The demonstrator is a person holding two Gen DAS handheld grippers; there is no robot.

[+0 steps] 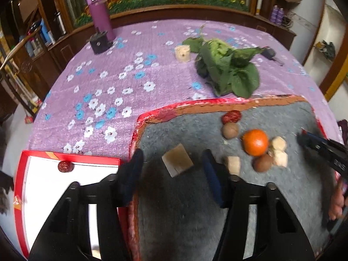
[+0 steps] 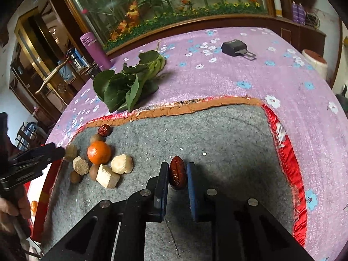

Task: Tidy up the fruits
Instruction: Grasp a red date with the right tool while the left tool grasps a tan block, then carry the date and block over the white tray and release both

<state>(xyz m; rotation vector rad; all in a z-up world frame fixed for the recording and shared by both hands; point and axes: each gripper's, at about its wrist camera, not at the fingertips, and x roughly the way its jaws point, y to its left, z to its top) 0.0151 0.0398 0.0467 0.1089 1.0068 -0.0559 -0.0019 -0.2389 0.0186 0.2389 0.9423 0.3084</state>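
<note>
On the grey felt mat (image 1: 195, 206) lie an orange (image 1: 255, 142), brown round fruits (image 1: 230, 130), a red date (image 1: 231, 116) and several beige blocks (image 1: 279, 152). My left gripper (image 1: 173, 163) is open, its fingers on either side of a beige block (image 1: 177, 163) without touching it. My right gripper (image 2: 178, 174) is shut on a red date (image 2: 178, 173) low over the mat (image 2: 217, 141). The orange (image 2: 99, 152) and blocks (image 2: 107, 176) lie to its left. A red date (image 1: 64, 166) lies in the red-rimmed white box (image 1: 54, 187).
Leafy greens (image 1: 226, 69) and a beige block (image 1: 182, 53) lie on the purple flowered cloth (image 1: 108, 76) beyond the mat. A purple bottle (image 1: 101, 13) and a black holder (image 1: 99, 42) stand far left. A black device (image 2: 236, 47) lies far right.
</note>
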